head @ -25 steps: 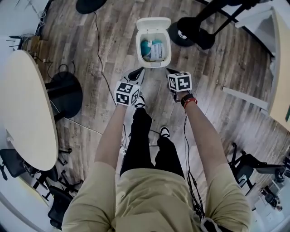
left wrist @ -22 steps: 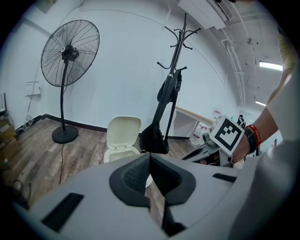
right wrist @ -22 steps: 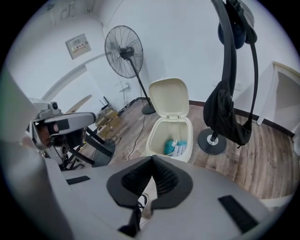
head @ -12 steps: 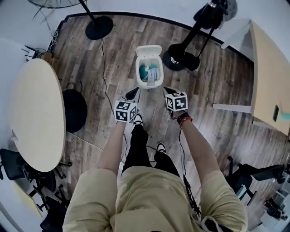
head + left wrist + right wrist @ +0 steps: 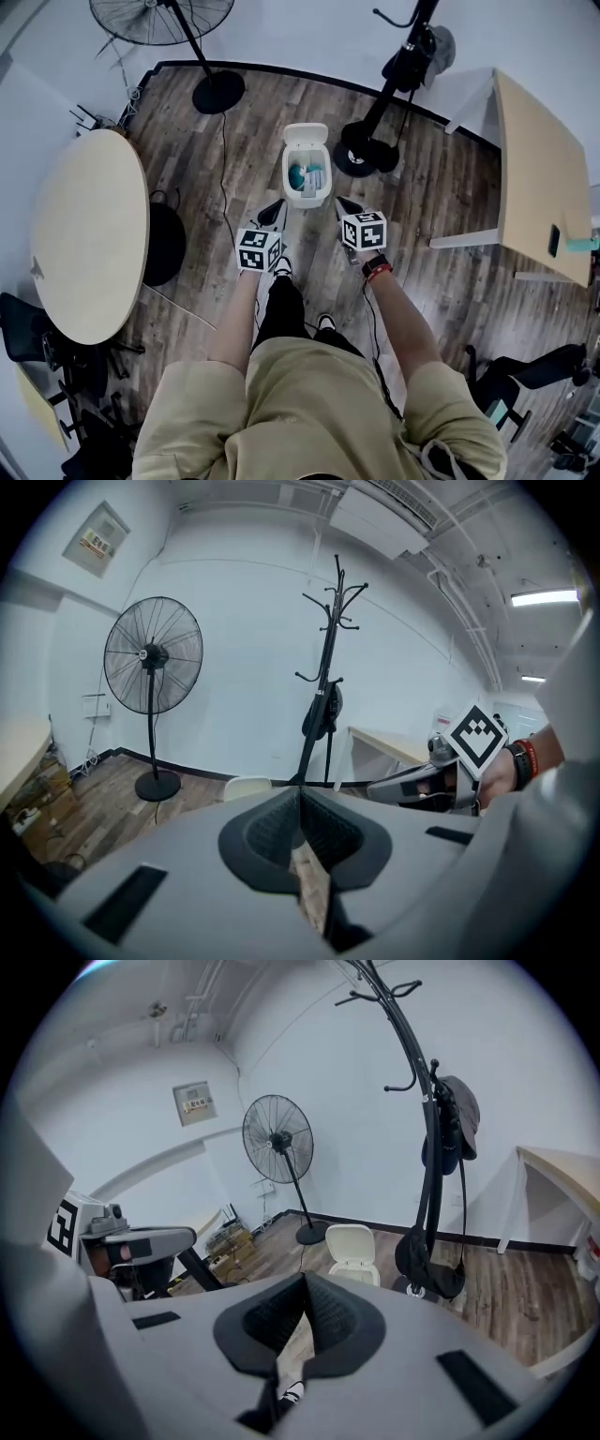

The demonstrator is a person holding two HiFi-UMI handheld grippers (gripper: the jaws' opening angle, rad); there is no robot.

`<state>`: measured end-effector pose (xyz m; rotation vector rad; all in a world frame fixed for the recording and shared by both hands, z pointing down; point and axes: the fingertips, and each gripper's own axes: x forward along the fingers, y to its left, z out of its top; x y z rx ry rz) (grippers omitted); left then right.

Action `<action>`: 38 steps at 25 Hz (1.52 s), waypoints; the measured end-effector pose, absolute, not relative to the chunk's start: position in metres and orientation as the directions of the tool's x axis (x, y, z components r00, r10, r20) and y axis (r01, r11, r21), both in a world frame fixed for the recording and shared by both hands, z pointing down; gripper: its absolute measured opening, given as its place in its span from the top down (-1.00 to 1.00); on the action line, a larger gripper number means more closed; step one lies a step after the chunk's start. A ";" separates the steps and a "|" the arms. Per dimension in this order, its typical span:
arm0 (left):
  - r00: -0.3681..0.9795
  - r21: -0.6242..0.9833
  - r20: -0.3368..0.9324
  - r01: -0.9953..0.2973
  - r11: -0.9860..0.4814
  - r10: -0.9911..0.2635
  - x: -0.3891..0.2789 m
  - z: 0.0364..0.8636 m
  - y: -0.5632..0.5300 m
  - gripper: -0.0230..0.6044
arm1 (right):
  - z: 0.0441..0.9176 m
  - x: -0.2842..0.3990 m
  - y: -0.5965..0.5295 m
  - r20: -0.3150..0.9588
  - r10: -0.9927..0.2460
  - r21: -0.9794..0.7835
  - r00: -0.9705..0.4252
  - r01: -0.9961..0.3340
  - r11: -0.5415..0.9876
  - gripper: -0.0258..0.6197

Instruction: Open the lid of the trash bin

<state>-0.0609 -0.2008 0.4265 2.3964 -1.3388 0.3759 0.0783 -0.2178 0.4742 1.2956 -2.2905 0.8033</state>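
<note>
Head view: trash bin (image 5: pixel 306 178) w/ lid (image 5: pixel 306 136) up, farther off than a sec ago; left gripper (image 5: pixel 273 214) & right gripper (image 5: pixel 345 207) pulled back, jaws closed, empty. Task looks done.

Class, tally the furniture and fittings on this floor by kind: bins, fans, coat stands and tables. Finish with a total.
bin: 1
fan: 1
coat stand: 1
tables: 2, round table and rectangular table
Total: 5

wood floor (image 5: pixel 469 272), round table (image 5: pixel 89 234), fan (image 5: pixel 159 19)
</note>
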 end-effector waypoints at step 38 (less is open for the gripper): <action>0.350 0.060 0.111 -0.936 -0.346 -0.930 -0.001 0.257 0.030 0.85 | 0.266 0.157 0.014 0.139 -0.899 -0.108 -0.416 -0.908 0.404 0.89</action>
